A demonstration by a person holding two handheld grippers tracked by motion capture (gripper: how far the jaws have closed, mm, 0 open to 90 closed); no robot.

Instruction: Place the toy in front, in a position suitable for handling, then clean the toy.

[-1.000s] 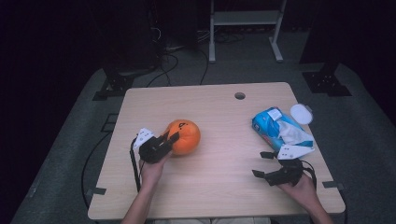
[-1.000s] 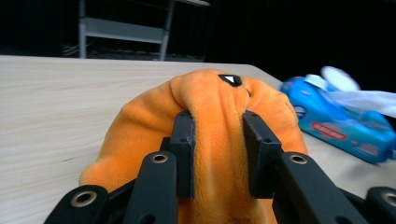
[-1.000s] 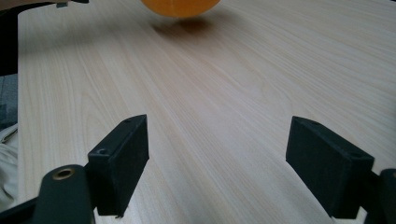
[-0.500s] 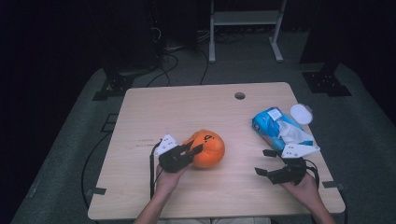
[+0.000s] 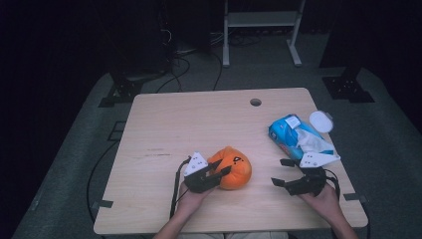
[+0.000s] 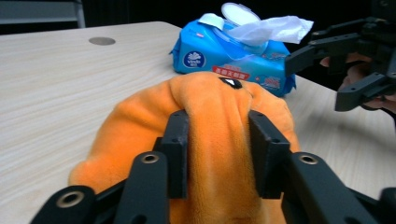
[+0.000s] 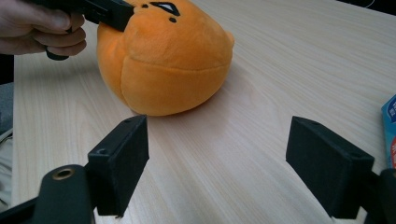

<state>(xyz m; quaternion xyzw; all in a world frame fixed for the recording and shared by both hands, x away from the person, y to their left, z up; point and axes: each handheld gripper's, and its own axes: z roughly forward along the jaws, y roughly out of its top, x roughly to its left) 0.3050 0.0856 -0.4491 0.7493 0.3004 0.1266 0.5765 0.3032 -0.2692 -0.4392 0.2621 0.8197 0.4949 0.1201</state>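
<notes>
An orange plush toy (image 5: 235, 167) with a small black face mark rests on the wooden table near the front middle. My left gripper (image 5: 219, 175) is shut on it; in the left gripper view both jaws pinch a fold of the orange plush toy (image 6: 217, 121), with the left gripper (image 6: 218, 137) seen close up. My right gripper (image 5: 284, 173) stands open at the front right, a little apart from the toy. Through the right gripper view, the right gripper (image 7: 217, 151) holds nothing over bare wood, with the plush toy (image 7: 163, 60) ahead.
A blue wet-wipes pack (image 5: 293, 137) with its white lid (image 5: 320, 121) flipped open and a tissue sticking out lies at the right edge, just beyond my right gripper. The table (image 5: 199, 124) has a cable hole (image 5: 256, 102) at the back. Cables and stands fill the dark floor behind.
My left gripper has carried the plush toy to the right and toward the front, nearer the right gripper. The right gripper has stayed in place.
</notes>
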